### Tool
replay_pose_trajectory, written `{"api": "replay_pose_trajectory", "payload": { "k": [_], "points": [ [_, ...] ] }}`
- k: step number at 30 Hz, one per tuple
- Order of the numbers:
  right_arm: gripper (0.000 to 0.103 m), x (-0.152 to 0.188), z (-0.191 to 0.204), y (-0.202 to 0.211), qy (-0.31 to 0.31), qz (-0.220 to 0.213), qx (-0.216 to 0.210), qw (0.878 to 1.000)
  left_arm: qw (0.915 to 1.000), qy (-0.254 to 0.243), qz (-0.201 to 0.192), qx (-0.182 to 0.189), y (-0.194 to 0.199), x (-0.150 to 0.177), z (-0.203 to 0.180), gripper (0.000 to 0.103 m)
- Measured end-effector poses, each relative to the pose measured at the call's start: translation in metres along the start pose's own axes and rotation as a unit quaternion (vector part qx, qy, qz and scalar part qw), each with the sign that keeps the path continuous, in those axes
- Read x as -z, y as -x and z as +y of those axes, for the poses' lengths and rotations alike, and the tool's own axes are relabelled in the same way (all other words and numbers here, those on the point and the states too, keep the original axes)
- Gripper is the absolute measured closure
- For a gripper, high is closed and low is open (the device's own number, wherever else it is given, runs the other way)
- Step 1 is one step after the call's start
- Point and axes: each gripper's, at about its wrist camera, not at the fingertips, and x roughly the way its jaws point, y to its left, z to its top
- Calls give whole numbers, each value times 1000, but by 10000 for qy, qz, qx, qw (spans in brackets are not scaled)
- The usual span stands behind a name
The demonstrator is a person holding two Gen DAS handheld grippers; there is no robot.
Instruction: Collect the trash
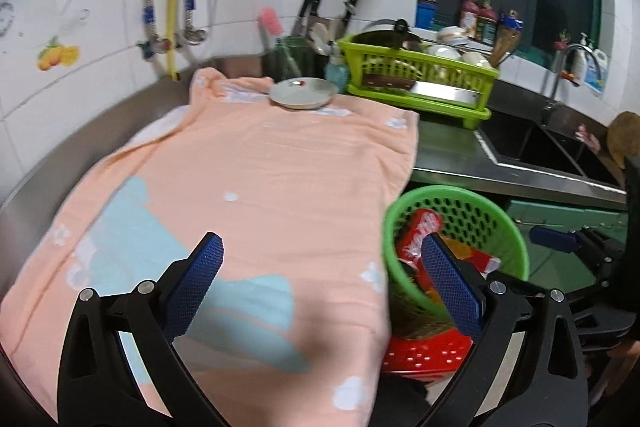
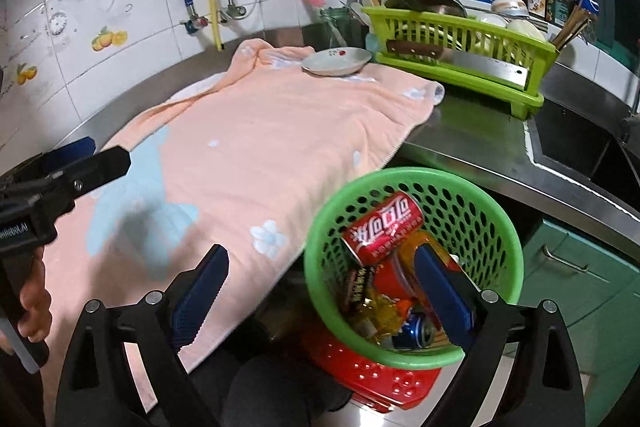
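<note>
A green perforated waste basket (image 2: 480, 211) stands beside the counter's front edge, also in the left wrist view (image 1: 472, 211). It holds a red cola can (image 2: 384, 227), a blue can (image 2: 416, 331) and yellow and red wrappers (image 2: 376, 307). My right gripper (image 2: 320, 291) is open and empty, with one finger over the basket's mouth and the other over the towel. My left gripper (image 1: 324, 287) is open and empty above the peach towel (image 1: 256, 187), which covers the counter. It shows at the left of the right wrist view (image 2: 80, 167).
A white plate (image 1: 302, 93) sits on the towel's far end. A lime dish rack (image 1: 416, 83) with bowls and a cleaver stands behind it. A sink (image 1: 532, 147) and tap lie to the right. A red perforated stool (image 2: 372, 375) is under the basket.
</note>
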Motion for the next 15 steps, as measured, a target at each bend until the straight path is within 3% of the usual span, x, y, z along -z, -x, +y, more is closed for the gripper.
{"api": "replay_pose_trajectory", "payload": {
  "k": [15],
  "points": [
    [12, -3, 33, 5, 138, -234, 97, 9996, 9975, 229, -227, -634, 35, 11, 27, 5]
  ]
}}
